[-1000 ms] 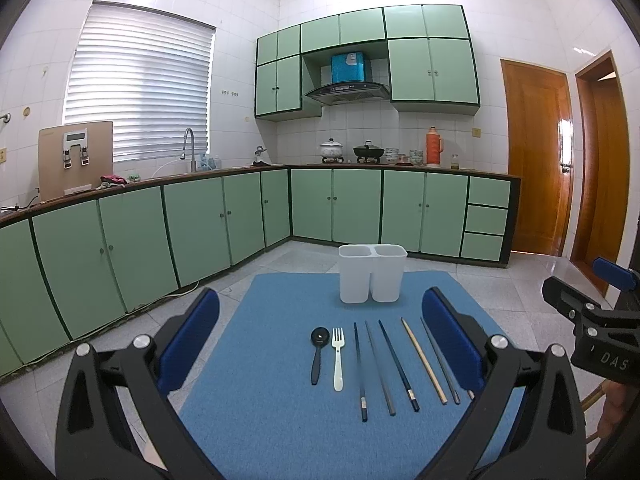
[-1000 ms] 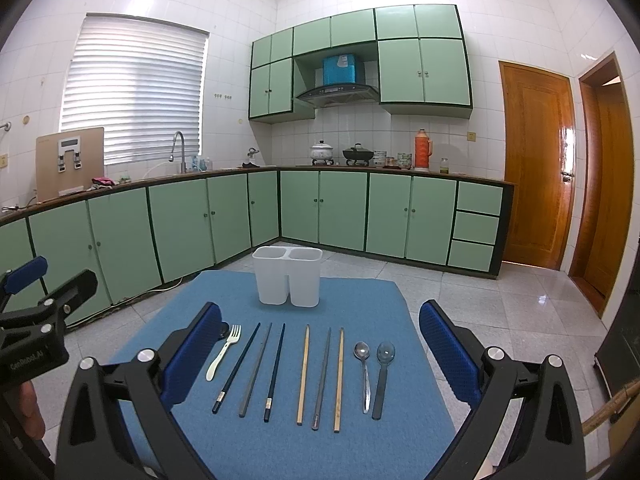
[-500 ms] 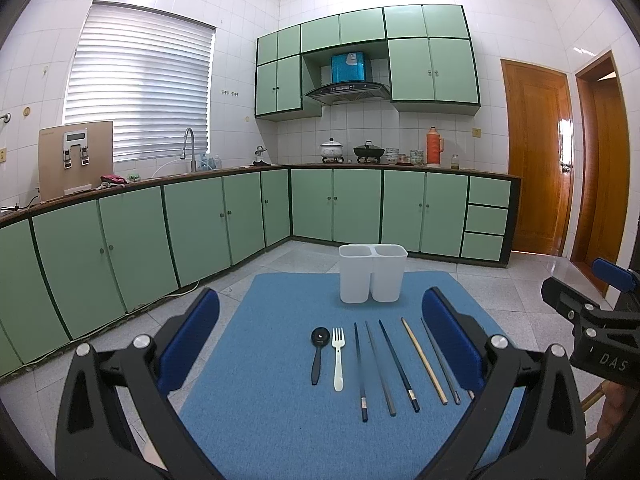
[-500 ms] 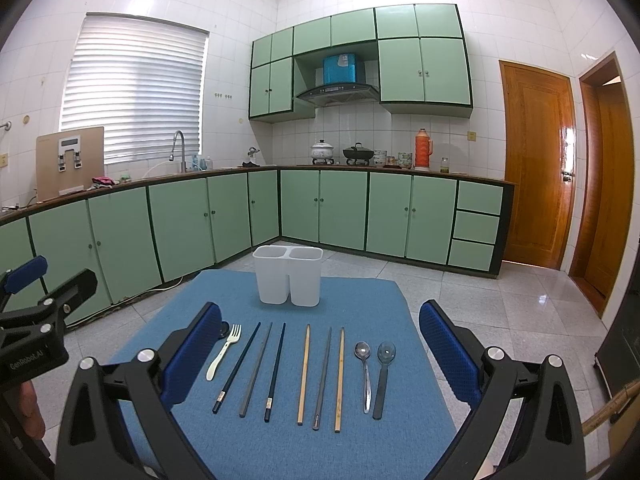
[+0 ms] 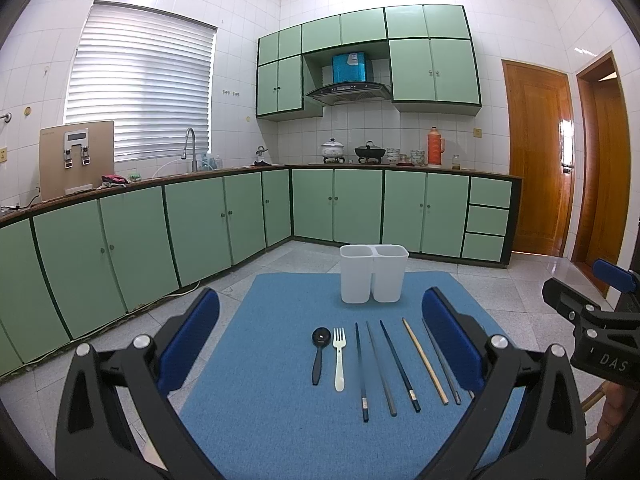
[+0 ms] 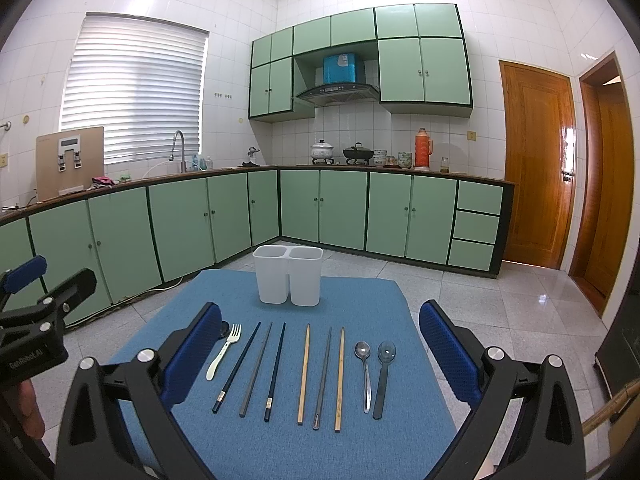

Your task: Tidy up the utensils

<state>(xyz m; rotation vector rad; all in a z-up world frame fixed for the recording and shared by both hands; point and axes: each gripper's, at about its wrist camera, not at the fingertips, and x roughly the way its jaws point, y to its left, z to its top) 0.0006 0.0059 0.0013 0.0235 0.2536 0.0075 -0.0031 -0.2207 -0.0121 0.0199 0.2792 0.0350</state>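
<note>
The left tongs (image 5: 320,344) hung spread wide above the near end of the blue mat (image 5: 260,420), gripping nothing; the right tongs (image 6: 318,346) were spread just as wide and equally unloaded. Between the fingers lay a row of utensils, handles toward the cameras: a black spoon (image 5: 319,353), a white fork (image 5: 339,358), dark chopsticks (image 6: 256,366), wooden chopsticks (image 6: 304,372), a metal spoon (image 6: 365,374) and a clear-bowled spoon (image 6: 383,378) (none touching its neighbour). Behind the row, at the mat's far end, stood a white two-compartment holder (image 6: 288,280). Green cabinets (image 6: 180,224) lined the walls beyond.
</note>
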